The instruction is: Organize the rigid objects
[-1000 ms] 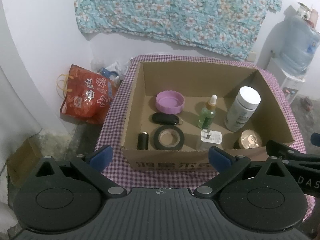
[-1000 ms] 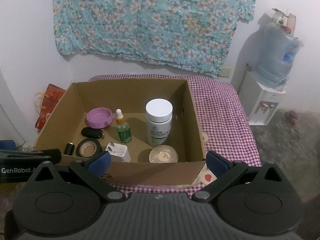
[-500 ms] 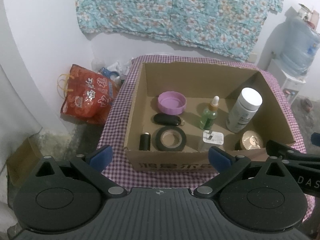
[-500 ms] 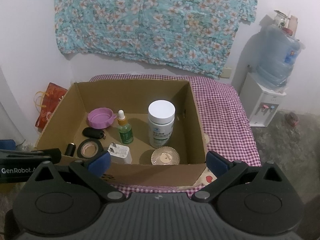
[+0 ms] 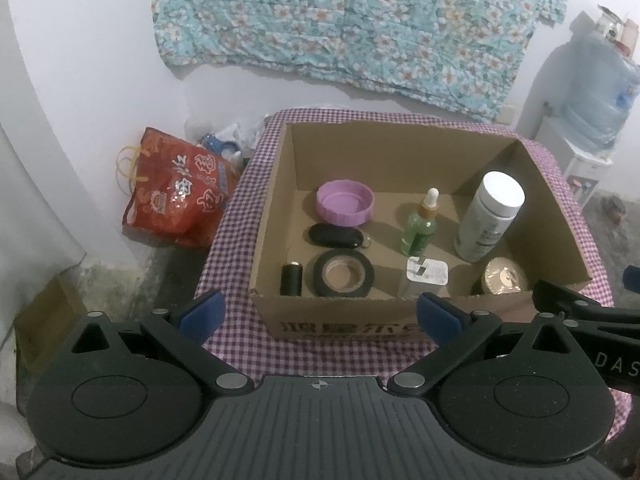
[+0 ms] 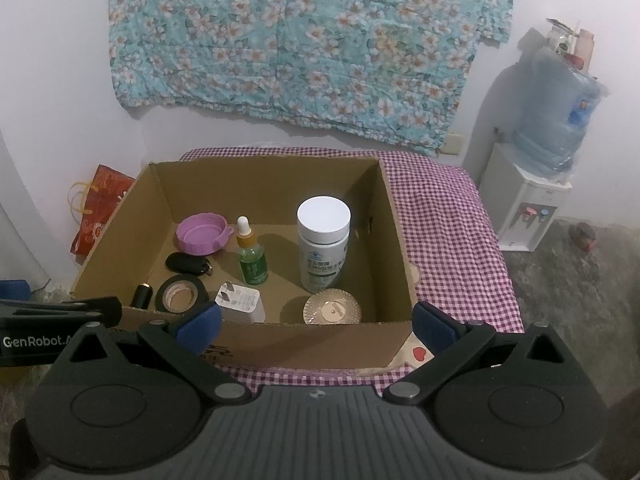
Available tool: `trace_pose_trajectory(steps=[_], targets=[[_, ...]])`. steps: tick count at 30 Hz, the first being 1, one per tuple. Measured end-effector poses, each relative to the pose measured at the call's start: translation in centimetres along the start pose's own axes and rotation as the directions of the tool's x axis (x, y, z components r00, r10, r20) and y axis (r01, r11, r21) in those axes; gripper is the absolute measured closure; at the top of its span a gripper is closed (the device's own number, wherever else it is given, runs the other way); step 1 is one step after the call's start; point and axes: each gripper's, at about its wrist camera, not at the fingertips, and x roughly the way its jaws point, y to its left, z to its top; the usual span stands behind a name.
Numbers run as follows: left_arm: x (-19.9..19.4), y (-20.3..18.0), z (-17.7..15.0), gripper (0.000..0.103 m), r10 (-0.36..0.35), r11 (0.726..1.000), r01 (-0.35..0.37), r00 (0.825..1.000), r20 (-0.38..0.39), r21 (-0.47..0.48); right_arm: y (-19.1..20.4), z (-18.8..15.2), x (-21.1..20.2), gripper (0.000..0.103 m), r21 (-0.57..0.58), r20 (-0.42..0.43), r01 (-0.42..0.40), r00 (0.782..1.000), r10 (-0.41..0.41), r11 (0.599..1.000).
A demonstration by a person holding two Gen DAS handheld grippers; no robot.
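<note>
An open cardboard box (image 5: 416, 152) (image 6: 394, 236) stands on a purple checked tablecloth (image 5: 236, 216) (image 6: 448, 216). Inside are a purple lid (image 5: 345, 202) (image 6: 202, 234), a black key fob (image 5: 335, 236) (image 6: 186, 263), a black tape roll (image 5: 343, 273) (image 6: 181, 292), a small black cylinder (image 5: 291, 279) (image 6: 143, 295), a green dropper bottle (image 5: 420, 225) (image 6: 251, 258), a white charger plug (image 5: 424, 278) (image 6: 241, 302), a white jar (image 5: 490, 216) (image 6: 324, 243) and a round gold tin (image 5: 505, 277) (image 6: 332, 306). My left gripper (image 5: 320, 314) and right gripper (image 6: 316, 326) hover open and empty before the box's near wall.
A red printed bag (image 5: 176, 192) (image 6: 98, 208) sits on the floor left of the table. A water dispenser with a blue bottle (image 5: 592, 108) (image 6: 548, 132) stands at the right. Flowered cloth (image 5: 352, 20) hangs on the wall behind. A small cardboard box (image 5: 44, 320) lies on the floor at left.
Both grippers have drawn back and up a little from the box, so it looks smaller and farther. Nothing in the box moved; both stay open.
</note>
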Motion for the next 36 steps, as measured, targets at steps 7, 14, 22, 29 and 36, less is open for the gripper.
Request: trace_pose_trajectory(steps=[7, 14, 22, 29, 36], targets=[[-0.2, -0.2, -0.1, 0.001, 0.002, 1.000, -0.002, 1.000, 0.002, 0.001, -0.3, -0.2, -0.1, 0.000, 0.007, 0.000, -0.001, 1.000, 0.001, 1.000], [-0.2, -0.2, -0.1, 0.001, 0.004, 1.000, -0.004, 1.000, 0.001, 0.001, -0.5, -0.4, -0.2, 0.000, 0.010, -0.001, 0.000, 1.000, 0.000, 1.000], [-0.2, -0.4, -0.2, 0.001, 0.004, 1.000, -0.004, 1.000, 0.000, 0.001, -0.8, -0.7, -0.3, 0.000, 0.014, -0.002, 0.001, 1.000, -0.001, 1.000], [-0.2, -0.4, -0.2, 0.001, 0.003, 1.000, -0.003, 1.000, -0.001, 0.001, -0.9, -0.7, -0.3, 0.000, 0.013, -0.002, 0.000, 1.000, 0.000, 1.000], [-0.3, -0.4, -0.2, 0.001, 0.003, 1.000, -0.003, 1.000, 0.000, 0.000, -1.2, -0.8, -0.4, 0.000, 0.016, -0.003, 0.001, 1.000, -0.001, 1.000]])
